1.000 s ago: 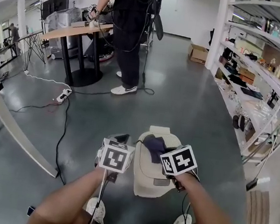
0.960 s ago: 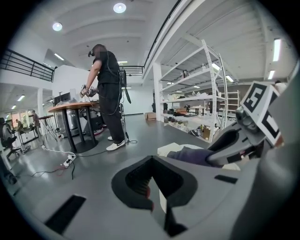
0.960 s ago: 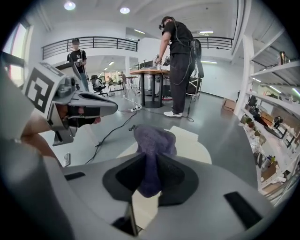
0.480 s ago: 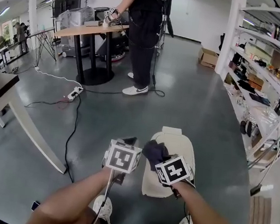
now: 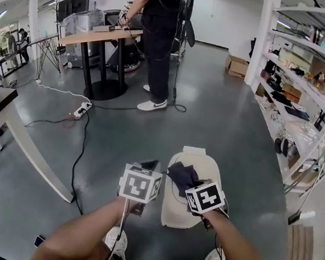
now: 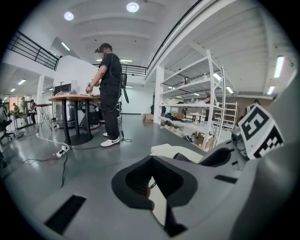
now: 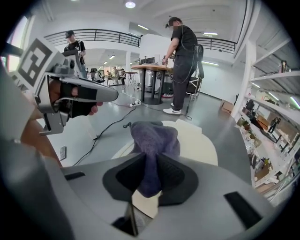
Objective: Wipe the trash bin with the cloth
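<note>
Step in hand: a wiping pass over the top of the trash bin [image 5: 174,208], judged from the cloth lying on its lid.
Right gripper [image 7: 149,178]: jaws clamped on the cloth [image 7: 154,138], pinched at one bunched end, with the rest spilling forward onto the lid.
Left gripper [image 6: 152,183]: jaws drawn together with nothing between them; hung just beside the bin's left side, contact not clear.
Bin's place: stood on the floor [image 5: 222,121] directly below the person, nearer the shelving [image 5: 307,85] than the middle of the room.
Doing it well: called for firm downward pressure so the cloth spread flat instead of dragging as a lump, and for overlapping strokes from the far edge of the lid to the near one.
Risk: a light bin likely to slide on the smooth floor, so worth bracing its side with the free gripper.
Bin's look: cream, smooth plastic, rounded lid with a raised flap at the far end.
Cloth's look: dark purple, fuzzy, crumpled.
</note>
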`<state>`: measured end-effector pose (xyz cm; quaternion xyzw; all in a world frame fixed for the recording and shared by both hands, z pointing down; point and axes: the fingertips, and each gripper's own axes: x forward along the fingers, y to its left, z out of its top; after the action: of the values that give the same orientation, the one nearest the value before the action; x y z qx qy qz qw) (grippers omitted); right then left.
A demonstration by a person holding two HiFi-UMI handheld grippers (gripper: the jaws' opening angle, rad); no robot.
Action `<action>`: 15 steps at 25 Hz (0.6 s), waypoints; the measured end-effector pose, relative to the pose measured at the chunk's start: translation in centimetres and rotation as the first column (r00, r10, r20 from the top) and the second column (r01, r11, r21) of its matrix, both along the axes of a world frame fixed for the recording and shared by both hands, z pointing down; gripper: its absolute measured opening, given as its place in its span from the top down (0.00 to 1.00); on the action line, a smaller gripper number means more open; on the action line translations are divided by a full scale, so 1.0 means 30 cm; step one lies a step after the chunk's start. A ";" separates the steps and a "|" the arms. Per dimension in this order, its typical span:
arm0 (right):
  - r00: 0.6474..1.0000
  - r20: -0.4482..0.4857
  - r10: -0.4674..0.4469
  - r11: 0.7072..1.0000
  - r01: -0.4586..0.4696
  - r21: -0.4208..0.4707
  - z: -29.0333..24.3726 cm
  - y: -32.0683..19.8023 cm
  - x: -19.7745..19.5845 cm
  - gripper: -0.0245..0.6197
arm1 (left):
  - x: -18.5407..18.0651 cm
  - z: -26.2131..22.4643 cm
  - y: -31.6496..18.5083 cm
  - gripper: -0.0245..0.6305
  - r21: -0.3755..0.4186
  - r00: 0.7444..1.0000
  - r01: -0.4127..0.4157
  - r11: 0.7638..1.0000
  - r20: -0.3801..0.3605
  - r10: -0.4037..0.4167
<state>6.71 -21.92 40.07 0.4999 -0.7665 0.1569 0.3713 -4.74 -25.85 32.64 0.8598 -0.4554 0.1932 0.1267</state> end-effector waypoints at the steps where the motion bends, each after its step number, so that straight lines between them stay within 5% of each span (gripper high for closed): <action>1: 1.000 0.005 0.010 1.000 -0.010 0.003 -0.001 0.004 0.017 0.85 | 0.017 -0.002 0.005 0.96 0.002 1.000 -0.011 1.000 0.001 0.011; 15: 0.991 0.018 0.129 0.990 -0.130 0.047 0.012 0.058 0.238 0.85 | 0.131 -0.012 0.027 0.96 0.052 0.997 -0.066 0.996 0.034 0.064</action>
<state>13.85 -20.19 40.44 0.5562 -0.7388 0.1658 0.3425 -0.79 -25.05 32.29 0.8740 -0.4340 0.1991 0.0900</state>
